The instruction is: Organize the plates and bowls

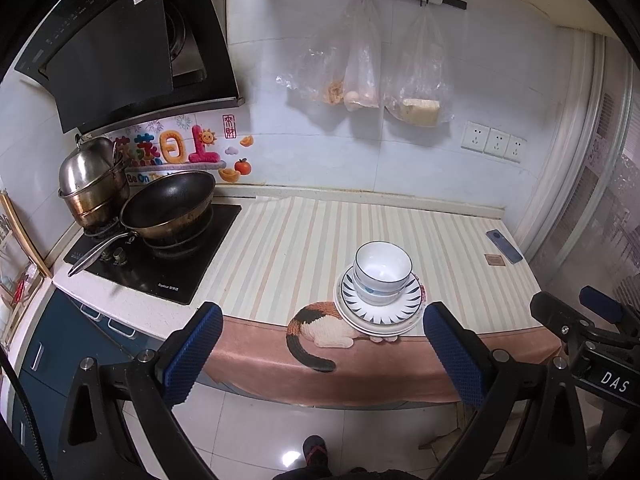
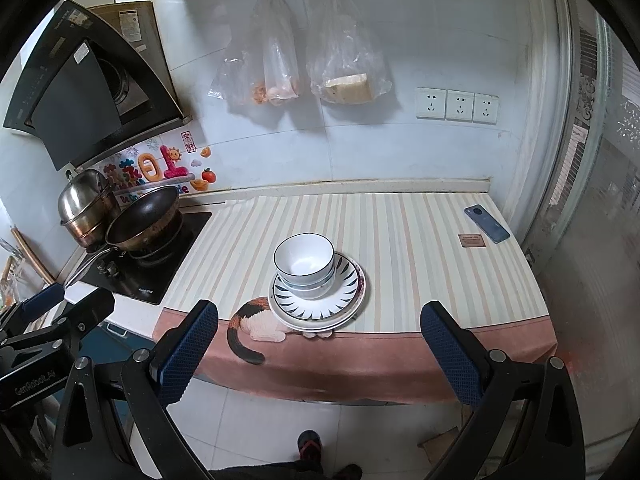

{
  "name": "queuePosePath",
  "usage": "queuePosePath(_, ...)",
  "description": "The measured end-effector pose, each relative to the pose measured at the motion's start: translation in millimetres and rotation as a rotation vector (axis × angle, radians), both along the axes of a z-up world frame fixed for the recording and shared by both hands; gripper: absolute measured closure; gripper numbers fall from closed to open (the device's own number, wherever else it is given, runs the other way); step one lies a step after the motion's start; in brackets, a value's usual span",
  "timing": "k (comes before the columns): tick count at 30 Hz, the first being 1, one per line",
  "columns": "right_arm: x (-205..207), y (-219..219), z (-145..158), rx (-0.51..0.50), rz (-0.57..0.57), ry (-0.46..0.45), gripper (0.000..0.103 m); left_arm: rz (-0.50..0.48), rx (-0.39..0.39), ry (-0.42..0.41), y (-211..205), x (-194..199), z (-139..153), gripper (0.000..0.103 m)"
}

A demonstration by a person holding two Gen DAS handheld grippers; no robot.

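While both claws, the left claw (image 1: 322, 354) and the right claw (image 2: 320, 350), hang apart and empty, the bowls (image 2: 304, 260) sit stacked on the plates (image 2: 352, 296) (near the desk (image 2: 420, 240) front edge).

We cannot count the plates (image 2: 320, 312) under the stacked bowls (image 2: 306, 264), since only their overlapping rims show, and the lower bowl is mostly hidden inside the upper one. The cloth's cat print (image 1: 320, 328) loses its head beneath the plates. The print on the small brown card (image 2: 472, 240) beside the phone (image 2: 486, 223) is too small for us to read, and the shoe (image 2: 310, 446) on the floor is partly hidden at the bottom.
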State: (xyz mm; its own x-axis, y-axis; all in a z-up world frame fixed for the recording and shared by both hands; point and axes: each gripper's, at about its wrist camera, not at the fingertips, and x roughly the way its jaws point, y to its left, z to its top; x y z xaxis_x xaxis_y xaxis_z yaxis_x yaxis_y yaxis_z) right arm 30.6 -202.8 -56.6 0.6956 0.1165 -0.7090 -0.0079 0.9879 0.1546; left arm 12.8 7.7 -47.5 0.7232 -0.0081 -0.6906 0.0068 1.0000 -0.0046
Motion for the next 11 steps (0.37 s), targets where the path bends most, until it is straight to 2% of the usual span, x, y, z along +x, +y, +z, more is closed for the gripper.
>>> queuePosePath(11, -0.6, 0.7, -0.2, 0.000, -0.001, 0.000, 0.000, 0.009, 0.010, -0.008, -7.7, -0.4, -3.9, 0.000)
